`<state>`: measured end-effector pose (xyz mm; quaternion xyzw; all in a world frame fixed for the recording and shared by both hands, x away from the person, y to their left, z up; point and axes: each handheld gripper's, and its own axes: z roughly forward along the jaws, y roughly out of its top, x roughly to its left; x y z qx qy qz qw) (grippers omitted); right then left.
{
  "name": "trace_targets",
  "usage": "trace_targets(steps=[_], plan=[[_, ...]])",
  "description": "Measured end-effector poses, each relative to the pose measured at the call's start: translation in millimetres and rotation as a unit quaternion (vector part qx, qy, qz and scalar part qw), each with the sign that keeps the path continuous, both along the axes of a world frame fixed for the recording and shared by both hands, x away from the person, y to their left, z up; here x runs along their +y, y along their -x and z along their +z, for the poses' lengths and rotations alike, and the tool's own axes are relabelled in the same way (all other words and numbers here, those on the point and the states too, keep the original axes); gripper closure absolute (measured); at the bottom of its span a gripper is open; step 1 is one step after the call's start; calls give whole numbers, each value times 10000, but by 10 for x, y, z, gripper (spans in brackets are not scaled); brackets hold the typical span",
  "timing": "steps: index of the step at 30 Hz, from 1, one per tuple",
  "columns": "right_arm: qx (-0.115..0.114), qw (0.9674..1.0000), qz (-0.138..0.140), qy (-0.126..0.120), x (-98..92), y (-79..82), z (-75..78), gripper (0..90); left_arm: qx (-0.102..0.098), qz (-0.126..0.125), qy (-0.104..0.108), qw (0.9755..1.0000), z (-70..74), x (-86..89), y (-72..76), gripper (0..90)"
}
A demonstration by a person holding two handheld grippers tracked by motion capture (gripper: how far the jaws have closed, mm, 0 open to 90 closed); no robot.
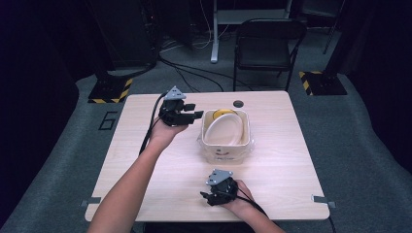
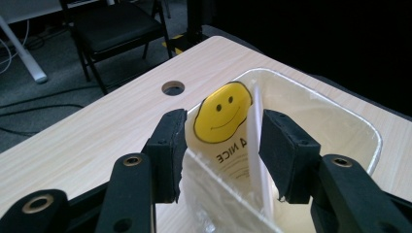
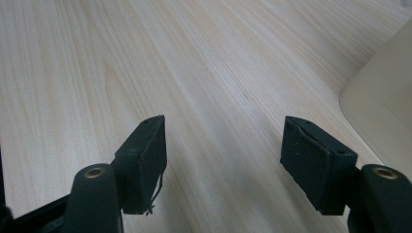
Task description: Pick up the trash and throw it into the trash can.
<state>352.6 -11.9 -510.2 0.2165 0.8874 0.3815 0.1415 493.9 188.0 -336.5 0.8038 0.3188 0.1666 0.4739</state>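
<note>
A yellow smiley sticker (image 2: 222, 112) sits on the plastic bag lining the cream bin (image 1: 225, 156); below it, reversed lettering reads "NICE", the rest cut off by the bag's crumpled clear film. The bin is square with rounded corners and stands at the table's (image 1: 145, 160) centre, holding a pale oval plate (image 1: 222, 128) tilted on edge. The left tongs (image 1: 193, 110), at the bin's 9 o'clock, are spread, pinching nothing, their black pads (image 2: 167, 150) straddling the near rim. The right tongs (image 1: 207, 197), at the bin's 6 o'clock, stand apart over bare light woodgrain.
</note>
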Motion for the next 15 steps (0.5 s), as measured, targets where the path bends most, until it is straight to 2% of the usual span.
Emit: trace_targets(steps=[3,6,10,15], plan=[[20,10000,0,-3,1,-2,-2,325,-10,50,-51,10000,-37,101,18,515],[-10,10000,24,9,1,-8,-3,325,28,128,16,9999,-89,194,43,514],[-21,10000,20,21,3,-12,-4,325,73,208,-40,9997,-148,298,70,514],[-26,10000,31,34,8,-14,-8,325,110,251,-12,9996,-259,424,144,518]])
